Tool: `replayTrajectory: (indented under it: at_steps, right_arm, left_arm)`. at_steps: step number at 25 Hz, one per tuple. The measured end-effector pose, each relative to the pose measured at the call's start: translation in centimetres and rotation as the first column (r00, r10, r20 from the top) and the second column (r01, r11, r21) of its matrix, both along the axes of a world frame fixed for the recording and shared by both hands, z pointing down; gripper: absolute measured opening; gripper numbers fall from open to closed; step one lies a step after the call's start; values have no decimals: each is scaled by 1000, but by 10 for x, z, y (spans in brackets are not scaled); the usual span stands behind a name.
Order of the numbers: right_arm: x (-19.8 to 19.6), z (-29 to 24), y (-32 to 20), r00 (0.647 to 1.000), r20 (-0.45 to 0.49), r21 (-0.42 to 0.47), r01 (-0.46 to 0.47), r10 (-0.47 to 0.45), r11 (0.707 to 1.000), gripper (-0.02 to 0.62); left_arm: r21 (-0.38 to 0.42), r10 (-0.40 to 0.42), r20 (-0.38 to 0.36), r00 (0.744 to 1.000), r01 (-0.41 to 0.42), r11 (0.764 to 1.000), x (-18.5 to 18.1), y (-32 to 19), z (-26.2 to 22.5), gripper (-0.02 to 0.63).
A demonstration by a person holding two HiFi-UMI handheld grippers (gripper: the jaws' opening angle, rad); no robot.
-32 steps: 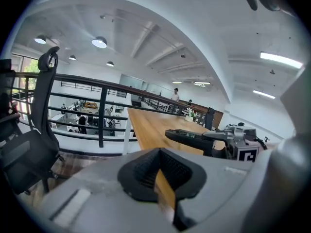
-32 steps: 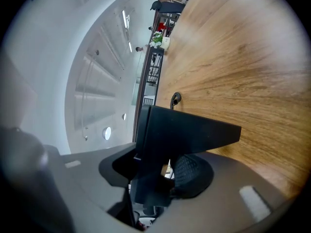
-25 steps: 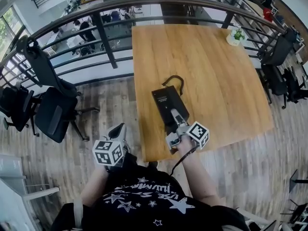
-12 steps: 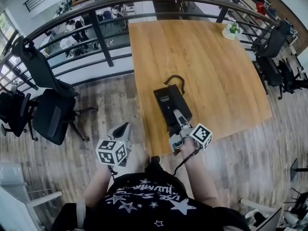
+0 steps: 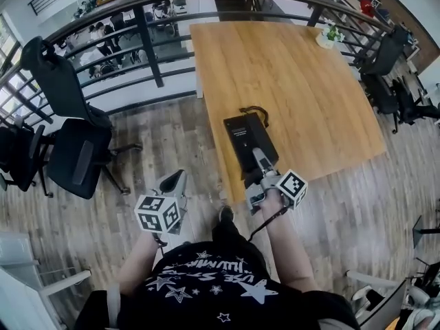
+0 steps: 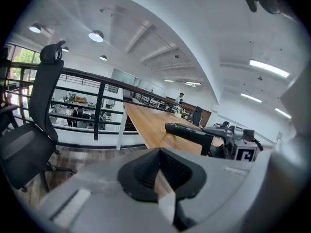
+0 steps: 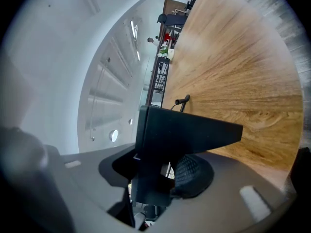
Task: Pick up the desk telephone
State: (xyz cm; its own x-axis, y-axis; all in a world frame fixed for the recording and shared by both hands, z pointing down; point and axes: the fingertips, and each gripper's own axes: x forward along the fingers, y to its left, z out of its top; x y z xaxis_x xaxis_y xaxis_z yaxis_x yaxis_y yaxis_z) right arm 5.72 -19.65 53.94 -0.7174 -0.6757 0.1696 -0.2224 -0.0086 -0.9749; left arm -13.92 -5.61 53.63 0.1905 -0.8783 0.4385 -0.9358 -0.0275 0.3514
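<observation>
1. Held the desk telephone (image 5: pixel 249 137) in the right claw (image 5: pixel 259 158), clamped tight on its near end, over the near left corner of the counter (image 5: pixel 309 81).
2. Looked lifted a little above the counter in the left gripper view, with most of its body sticking out past the pads.
3. Had the left claw (image 5: pixel 175 181) pressed together on nothing, just off the counter's near left corner, above the wood floor (image 5: pixel 172 129).
4. Could well have sagged or slipped out, since gripped at one end only, with the long part far from the pads.
5. Could have been tugged back by the black cord (image 5: pixel 253 110), curled at the phone's far end over the counter. Cannot tell where that cord ends.
6. Could have fallen to the floor, not the counter, being right by the counter's near edge.
7. Showed lots of bare counter beyond and to the right, with only a small plant pot (image 5: pixel 328 36) near the far right corner.
8. Showed less room left of the counter: a railing (image 5: pixel 147 47) by its far left corner, and black chairs (image 5: pixel 79 160) farther off.
</observation>
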Motion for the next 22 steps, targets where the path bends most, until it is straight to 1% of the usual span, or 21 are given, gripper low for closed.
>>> replayTrajectory:
  at_steps: [2, 6, 8, 11, 18, 22]
  right_arm:
    - [-3, -5, 12, 1000, 0, 11, -4, 4, 1000, 189]
    - [-7, -12, 41, 999, -16, -15, -39, 38, 999, 190]
    - [-10, -15, 53, 999, -14, 0, -42, 42, 999, 190]
    - [-13, -20, 69, 999, -5, 24, -51, 51, 998, 190]
    - [-12, -30, 110, 994, 5, 17, -107, 106, 994, 189]
    - [-9, -39, 125, 993, 12, 50, -116, 116, 992, 189]
  left_arm:
    - [1, 7, 2, 1000, -7, 1000, -5, 15, -3, 0]
    - [-5, 27, 4, 1000, -27, 1000, -12, 42, -5, 0]
    - [-2, 38, 3, 999, -38, 999, -17, 51, -7, 0]
    - [7, 61, -1, 998, -61, 998, -21, 61, -12, 0]
    - [34, 125, -15, 992, -125, 992, -21, 80, -23, 0]
    - [39, 153, -23, 988, -152, 988, -18, 92, -26, 0]
